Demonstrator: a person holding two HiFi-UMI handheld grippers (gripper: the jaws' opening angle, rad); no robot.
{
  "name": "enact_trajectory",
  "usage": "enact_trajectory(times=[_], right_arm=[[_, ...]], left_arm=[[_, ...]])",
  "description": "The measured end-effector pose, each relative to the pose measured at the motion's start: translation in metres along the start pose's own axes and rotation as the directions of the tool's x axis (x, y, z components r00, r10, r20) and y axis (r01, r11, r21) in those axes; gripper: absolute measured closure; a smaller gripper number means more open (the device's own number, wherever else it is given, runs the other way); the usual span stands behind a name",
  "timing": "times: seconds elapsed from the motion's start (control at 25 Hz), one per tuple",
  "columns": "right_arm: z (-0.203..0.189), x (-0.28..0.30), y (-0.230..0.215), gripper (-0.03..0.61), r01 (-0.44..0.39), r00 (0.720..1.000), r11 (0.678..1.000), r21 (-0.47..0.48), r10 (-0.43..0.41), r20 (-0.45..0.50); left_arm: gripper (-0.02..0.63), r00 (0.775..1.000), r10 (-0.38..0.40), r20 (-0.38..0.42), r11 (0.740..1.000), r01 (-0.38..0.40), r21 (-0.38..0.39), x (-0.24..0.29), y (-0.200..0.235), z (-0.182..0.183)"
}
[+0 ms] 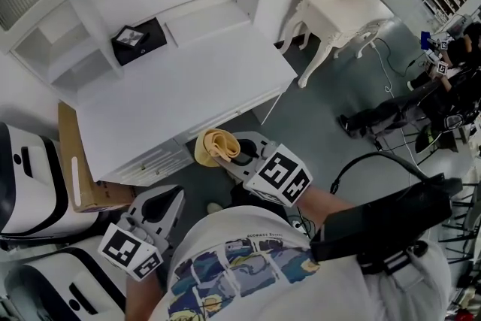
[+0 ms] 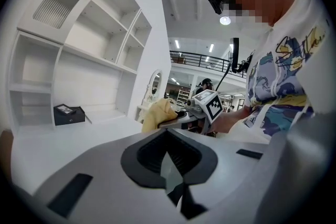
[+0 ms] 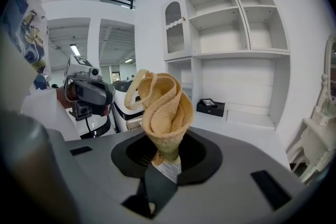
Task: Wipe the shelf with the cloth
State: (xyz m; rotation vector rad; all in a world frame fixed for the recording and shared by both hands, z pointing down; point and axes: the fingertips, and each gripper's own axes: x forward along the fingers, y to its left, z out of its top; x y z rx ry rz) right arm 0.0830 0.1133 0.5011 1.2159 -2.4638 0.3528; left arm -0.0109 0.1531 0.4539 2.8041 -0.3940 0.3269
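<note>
Right gripper (image 1: 225, 154): jaws pinch the lower end of the yellow cloth (image 1: 214, 145). In the right gripper view the cloth (image 3: 163, 113) stands up from the jaws in a loose rolled cone with a loop at its top. The cloth is in the air just off the front edge of the white desk (image 1: 188, 86), about midway along that edge, not touching the top.

Left gripper (image 1: 167, 198): low and nearer the person, off the desk's front left corner, well apart from the cloth. Its jaws are pressed together with nothing between them.

Shelf (image 1: 210, 11): white, with open compartments, rising along the desk's back edge. A black box (image 1: 139, 40) sits at the back of the desk toward the left, at the foot of the compartments.

A white dressing table (image 1: 338, 7) stands on the floor past the desk's right edge.
</note>
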Motion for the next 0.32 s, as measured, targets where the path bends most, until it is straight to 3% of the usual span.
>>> enact_trajectory(times=[0.32], right_arm=[[-0.014,-0.024,-0.002,0.465,0.037,0.999,0.999,0.019,-0.036,-0.015]], left_arm=[[0.601,0.999,-0.044,-0.007,0.999,0.044,0.002,0.012,-0.019,-0.003]])
